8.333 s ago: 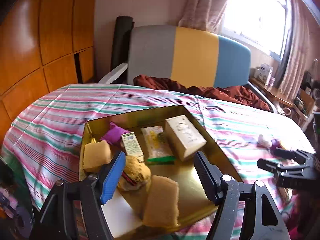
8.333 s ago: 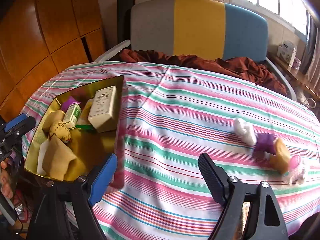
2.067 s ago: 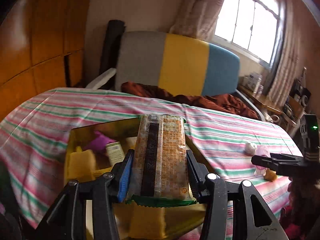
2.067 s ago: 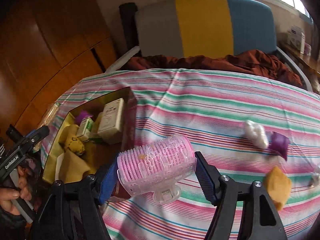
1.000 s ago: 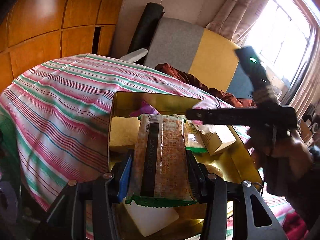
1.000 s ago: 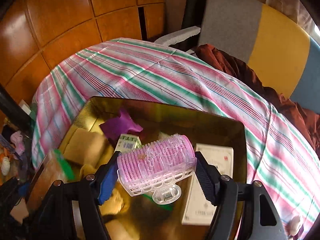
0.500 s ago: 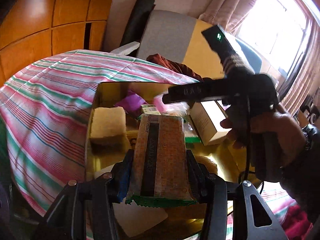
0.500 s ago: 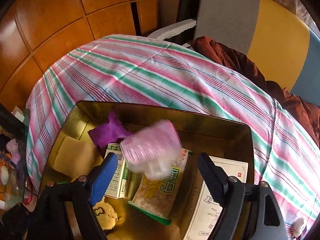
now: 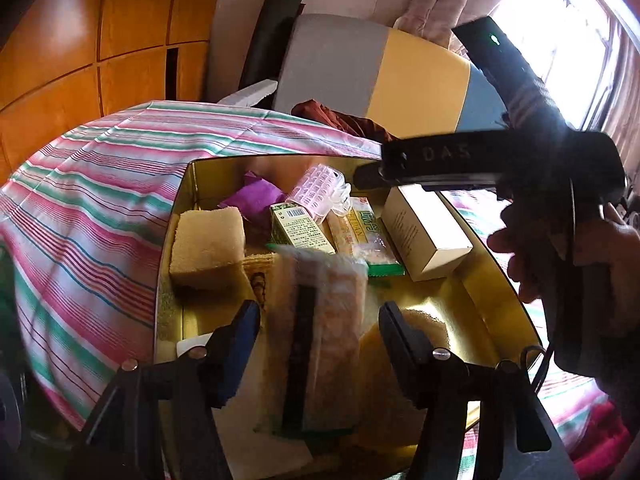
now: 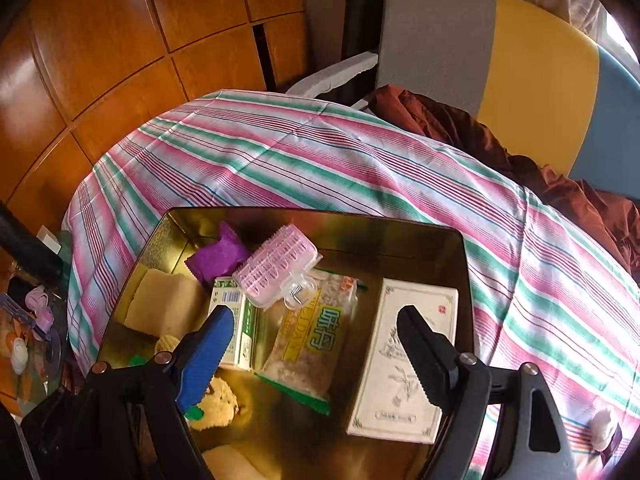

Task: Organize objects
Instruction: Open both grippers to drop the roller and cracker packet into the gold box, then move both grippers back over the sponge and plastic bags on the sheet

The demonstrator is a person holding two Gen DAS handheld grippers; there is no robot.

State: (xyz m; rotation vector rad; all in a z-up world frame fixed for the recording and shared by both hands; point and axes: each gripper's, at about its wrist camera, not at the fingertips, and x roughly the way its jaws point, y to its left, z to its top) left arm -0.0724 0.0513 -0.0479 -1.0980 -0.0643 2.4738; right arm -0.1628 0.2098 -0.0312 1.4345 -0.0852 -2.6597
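The left tool (image 9: 316, 320) hangs over the near end of the gold tray (image 9: 504, 280); its jaws have just been opening, and a long snack pack (image 9: 320, 340) with a dark stripe sits blurred between them; the pads look to stand just off its sides, so the pack is let go and not pinched. The right tool (image 10: 316, 344) hangs over the middle of the same tray (image 10: 400, 232); its jaws have just been opening too, they stand wide, and nothing is between them.

The pink hair roller (image 10: 276, 266) lies in the tray at the far side; it leans on the purple packet (image 10: 218, 258) and on the top of the small green box (image 10: 236, 320); its clear clip rests on the yellow snack bag (image 10: 308, 340). A white box (image 10: 404, 360) lies flat to the right of that bag. A yellow sponge (image 10: 164, 304) sits at the left side of the tray, and a round cookie toy (image 10: 216, 400) lies near the blue pad.

The tray rests on the striped cloth (image 10: 280, 160) that covers the surface. A hand (image 9: 568, 256) holds the right tool from the side in the left view.
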